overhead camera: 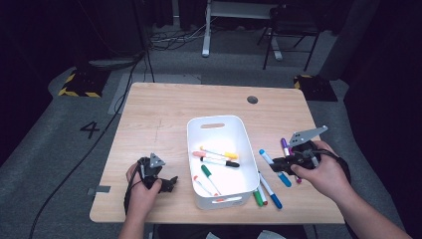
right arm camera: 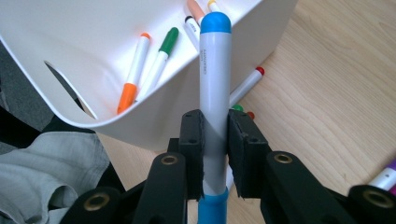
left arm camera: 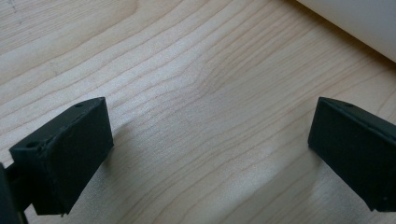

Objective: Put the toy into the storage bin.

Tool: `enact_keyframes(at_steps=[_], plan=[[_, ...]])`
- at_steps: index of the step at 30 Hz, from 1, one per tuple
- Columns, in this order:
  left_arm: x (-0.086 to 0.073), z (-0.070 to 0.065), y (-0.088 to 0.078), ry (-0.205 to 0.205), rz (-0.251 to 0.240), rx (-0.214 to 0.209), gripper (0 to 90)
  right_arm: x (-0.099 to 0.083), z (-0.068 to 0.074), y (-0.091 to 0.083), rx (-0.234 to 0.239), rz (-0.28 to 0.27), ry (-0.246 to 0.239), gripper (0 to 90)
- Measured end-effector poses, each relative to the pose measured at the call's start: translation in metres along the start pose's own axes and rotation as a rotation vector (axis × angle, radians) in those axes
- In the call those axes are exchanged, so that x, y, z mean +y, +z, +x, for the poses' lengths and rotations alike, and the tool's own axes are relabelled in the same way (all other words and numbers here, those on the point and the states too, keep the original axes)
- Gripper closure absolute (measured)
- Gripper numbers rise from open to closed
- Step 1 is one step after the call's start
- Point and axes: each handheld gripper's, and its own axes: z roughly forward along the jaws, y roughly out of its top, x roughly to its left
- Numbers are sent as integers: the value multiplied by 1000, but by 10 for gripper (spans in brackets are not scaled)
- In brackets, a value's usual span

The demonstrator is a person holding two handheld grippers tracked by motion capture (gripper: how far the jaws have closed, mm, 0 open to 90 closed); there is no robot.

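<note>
My right tool (right arm camera: pixel 215 140) is clamped on a blue pen (right arm camera: pixel 214 79), its pads pressing the white barrel from both sides, with the blue cap pointing away from me and the blue end sticking out behind the pads. In the high view that pen (overhead camera: pixel 275 168) is off the tabletop (overhead camera: pixel 159 114), just to the right of the white bin (overhead camera: pixel 219 124), held in my right tool (overhead camera: pixel 278 164).

My left tool (overhead camera: pixel 171 183) sits low at the left of the bin, near the front edge. Its jaws stand wide apart with only bare wood between them; a corner of the bin (left arm camera: pixel 355 23) shows at the upper right of the left gripper view.

Inside the bin lie several pens: a yellow one (overhead camera: pixel 219 152), a black one (overhead camera: pixel 221 162), a green one (overhead camera: pixel 209 178) and an orange one (overhead camera: pixel 200 184). On the tabletop by the bin's right side lie another blue pen (overhead camera: pixel 269 191), a green pen (overhead camera: pixel 259 197) and a purple pen (overhead camera: pixel 285 147) near my right hand (overhead camera: pixel 326 174).
</note>
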Motion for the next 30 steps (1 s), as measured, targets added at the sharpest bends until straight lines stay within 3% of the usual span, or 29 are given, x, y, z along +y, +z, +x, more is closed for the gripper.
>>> enact_keyframes(at_steps=[16,30], plan=[[0,0,0,0,0,0,1,42,25,0,42,-9,-93,769],[0,0,0,1,1,0,1,71,43,13,84,-1,-146,769]])
